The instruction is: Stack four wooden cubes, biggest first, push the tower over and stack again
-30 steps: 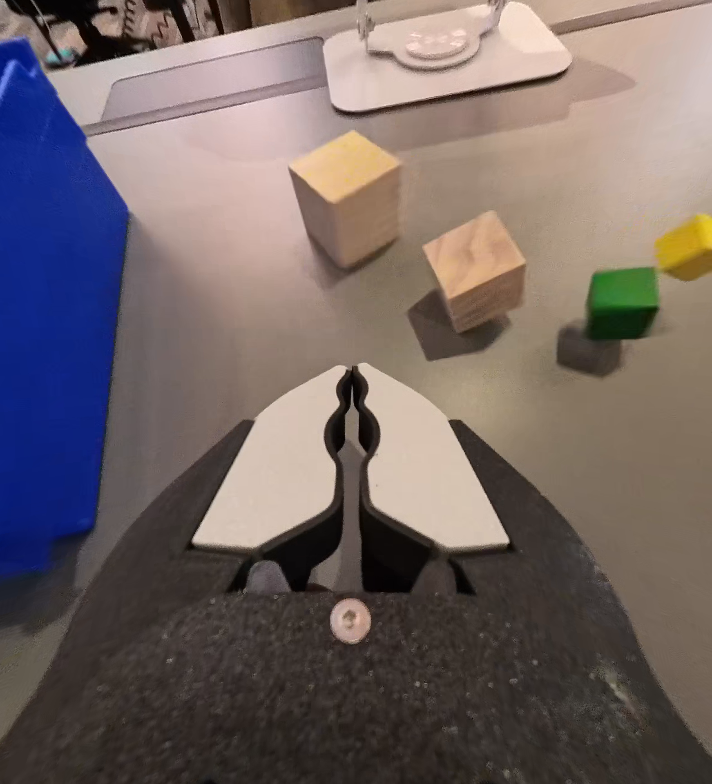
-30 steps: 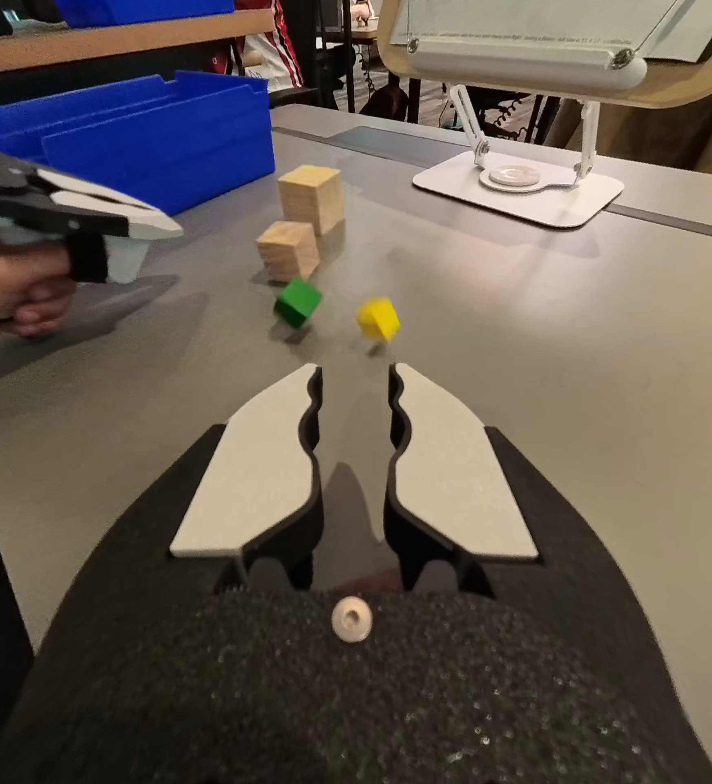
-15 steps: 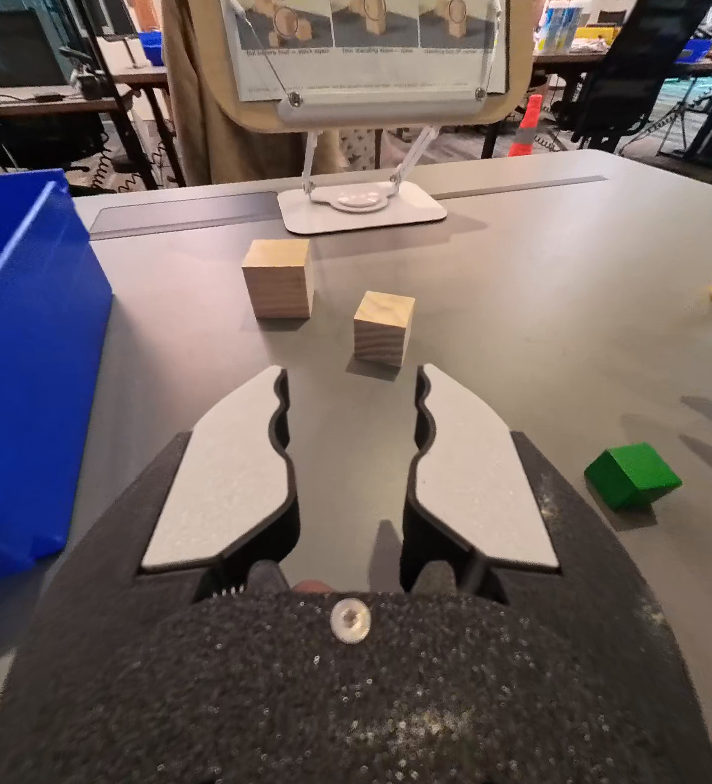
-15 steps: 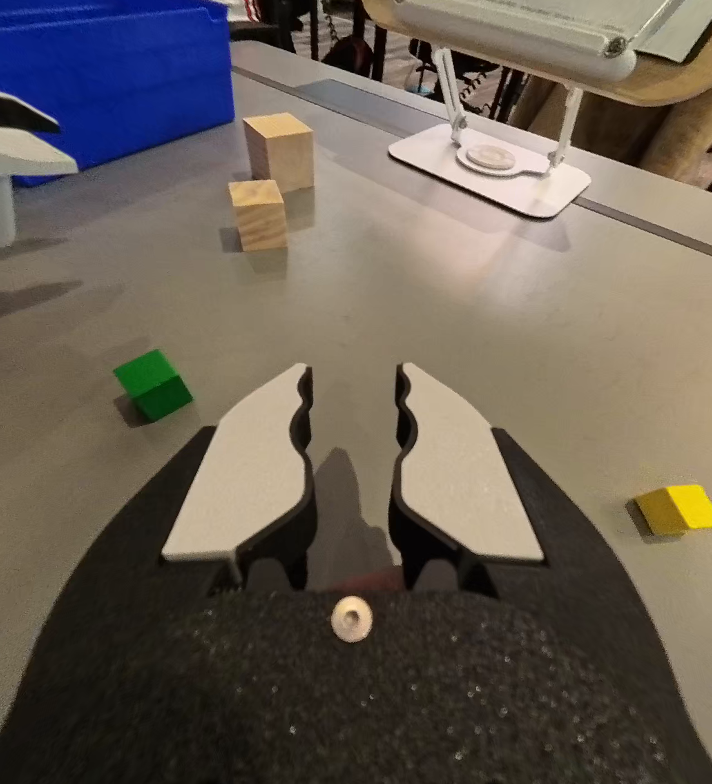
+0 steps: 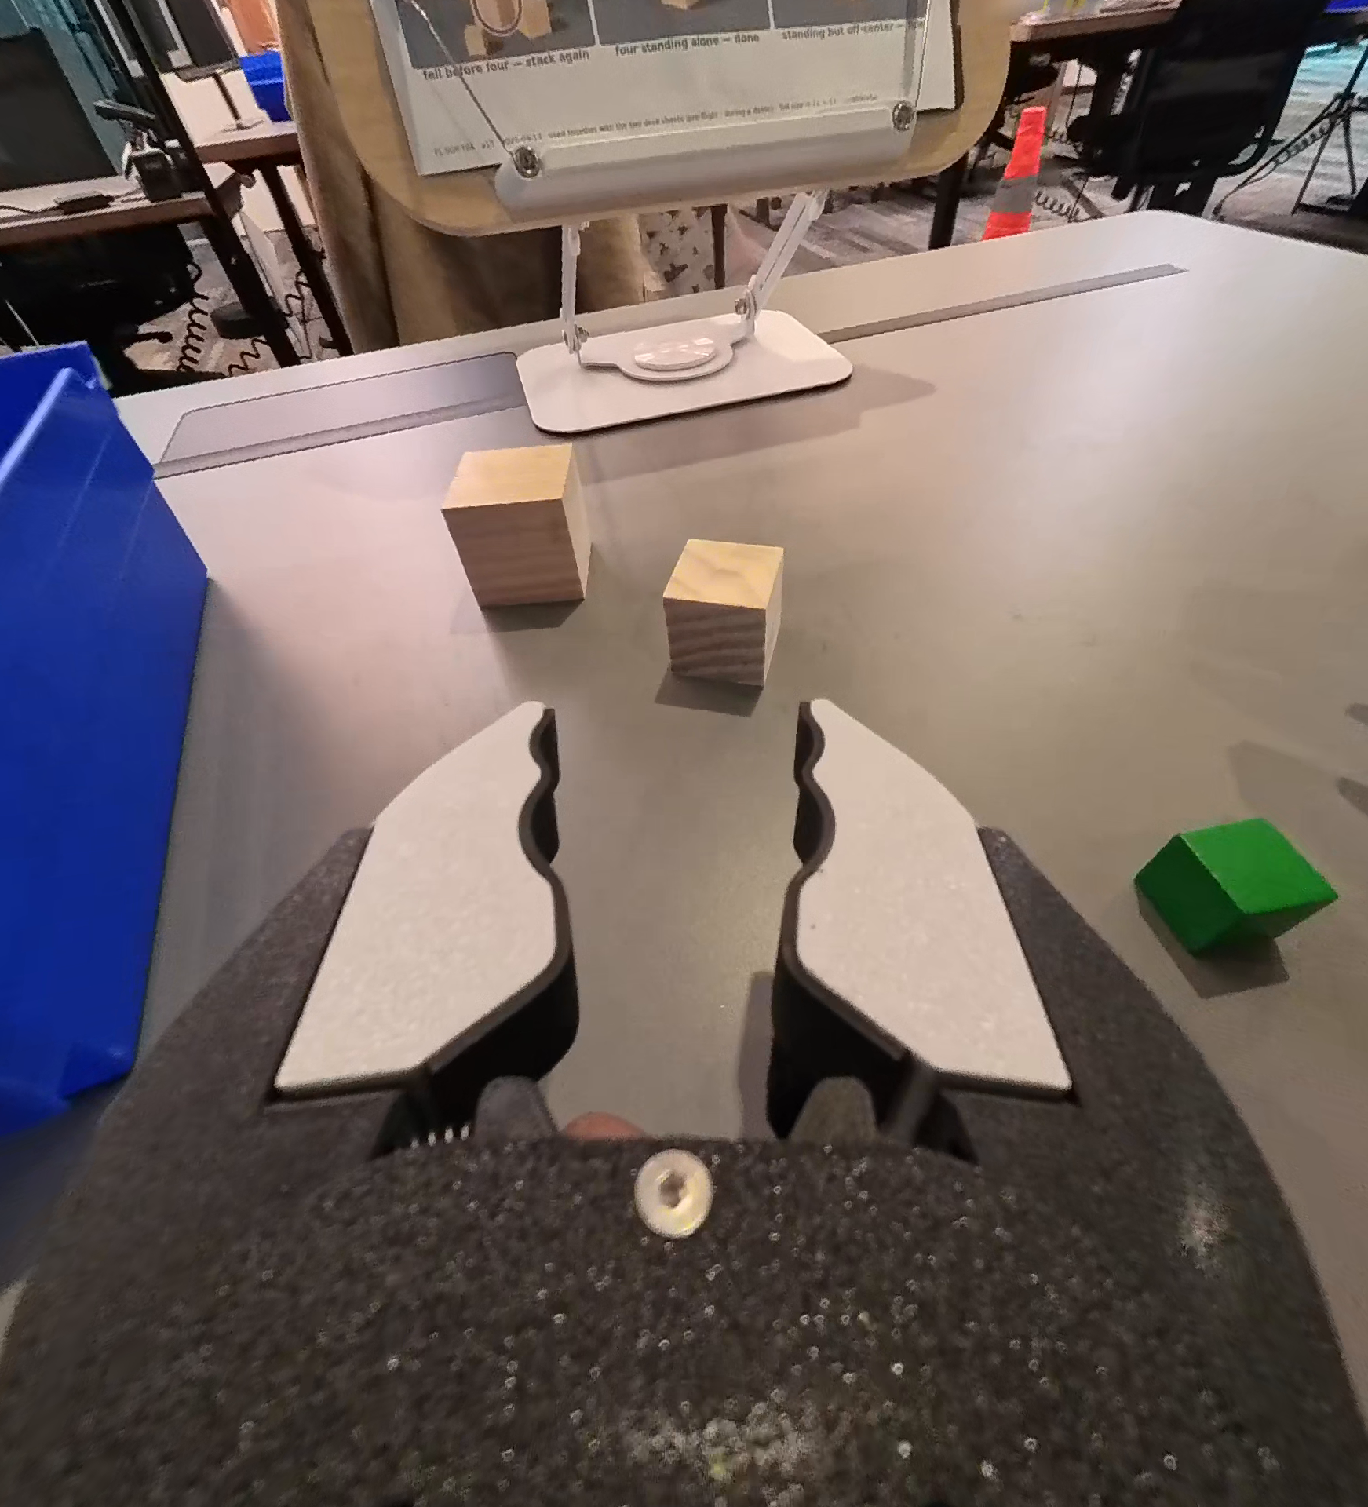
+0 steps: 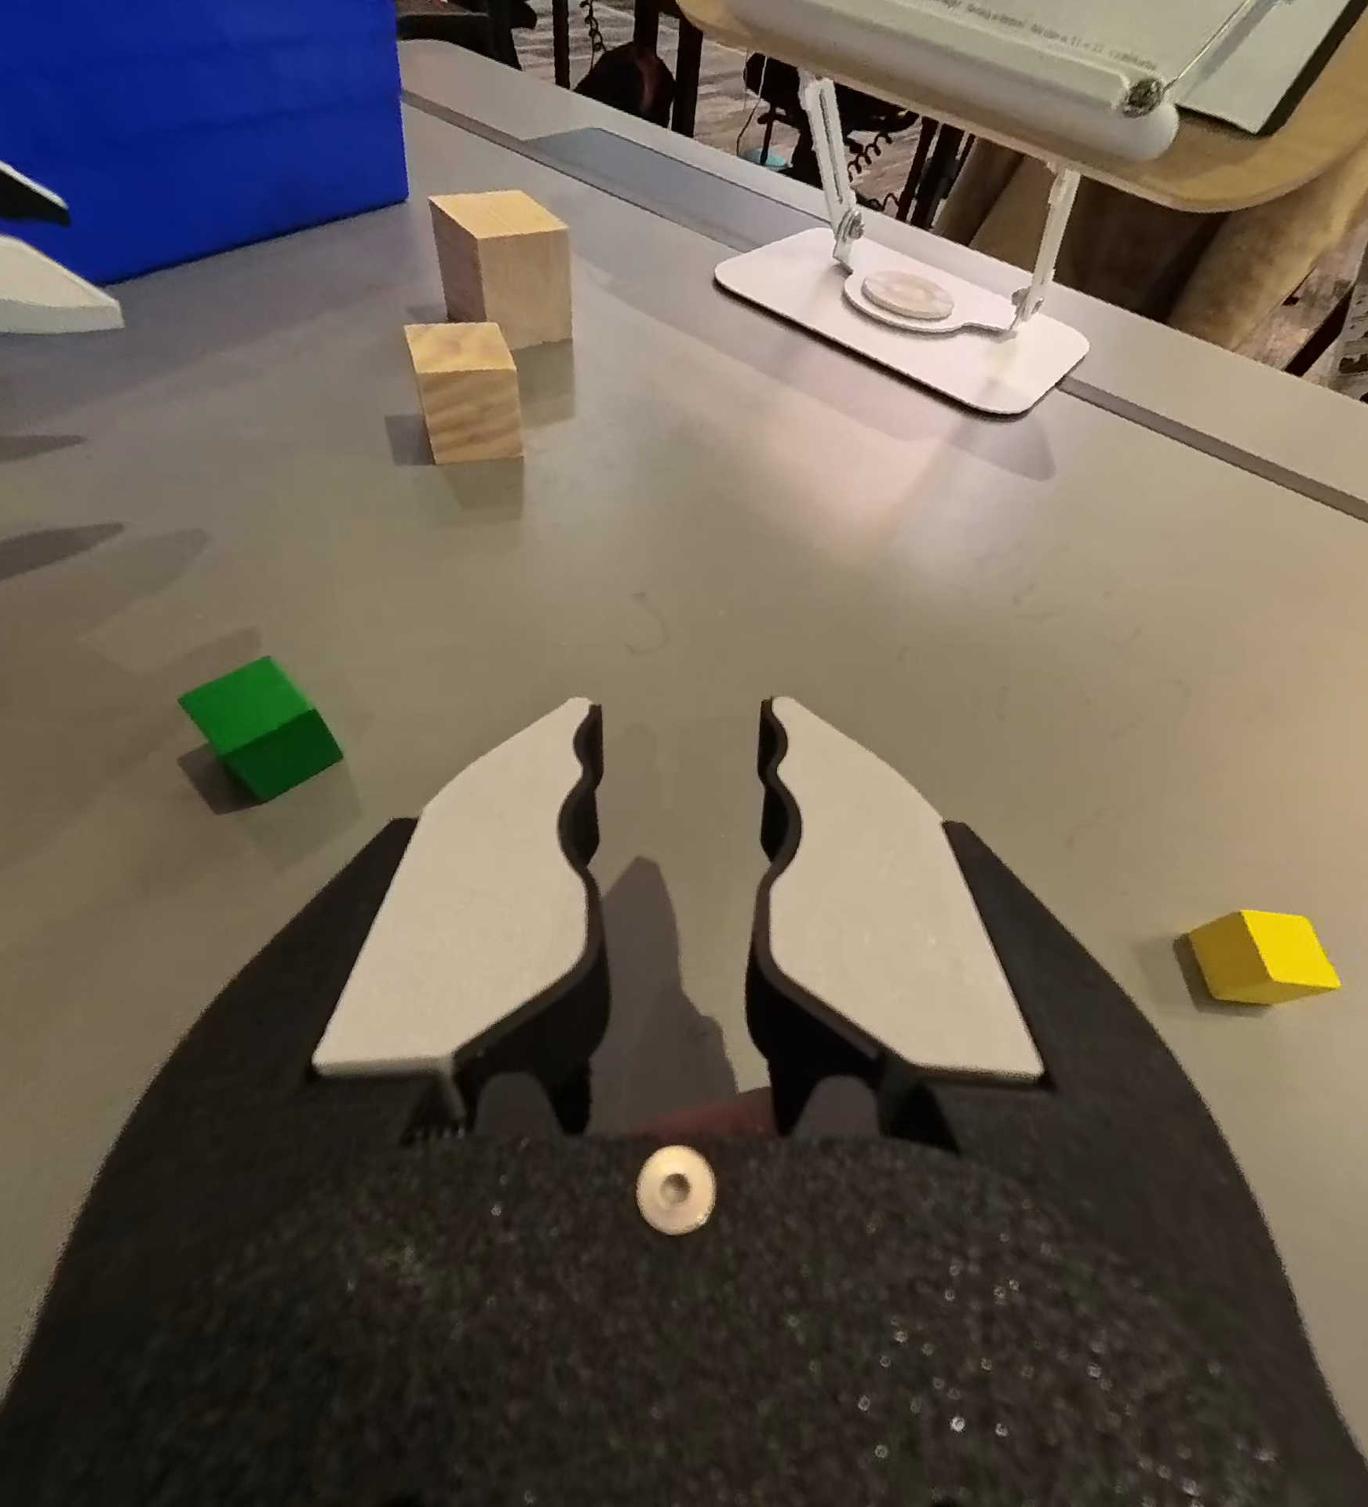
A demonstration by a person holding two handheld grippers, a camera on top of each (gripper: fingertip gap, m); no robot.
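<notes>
**Wooden cubes all scattered, time to restack: how I'd go about it**

Wood first: the big plain cube [image 5: 517, 526] sits upright on the grey table [image 5: 990, 530] near the white stand base [image 5: 684, 375], and the medium plain cube [image 5: 723, 610] is just beside it, apart, turned a little on its spot. The green cube [image 5: 1235, 885] lies off to the right of the left gripper [image 5: 674, 718], and the yellow cube [image 6: 1263, 956] is well apart from everything, out by the right gripper [image 6: 680, 713]. Nothing is stacked, so I'd say we're at the restack stage with zero blocks placed.

Both tongs are released and carrying nothing. The left one has its fingers spread wide and is aimed pretty much at the medium cube; the right one is parted more narrowly and hovers over bare table between green and yellow.

My take on doing this step well:
- Leave the big cube where it is as the base. It's already flat.
- Square the left gripper up to the medium cube's faces before closing, since it's sitting twisted. Grabbing on the corners would probably spin it.
- Set it down centred and let go gently.
- Right gripper can take green next, then yellow last.

Watch the blue bin [image 5: 36, 734] on the left when swinging.
</notes>
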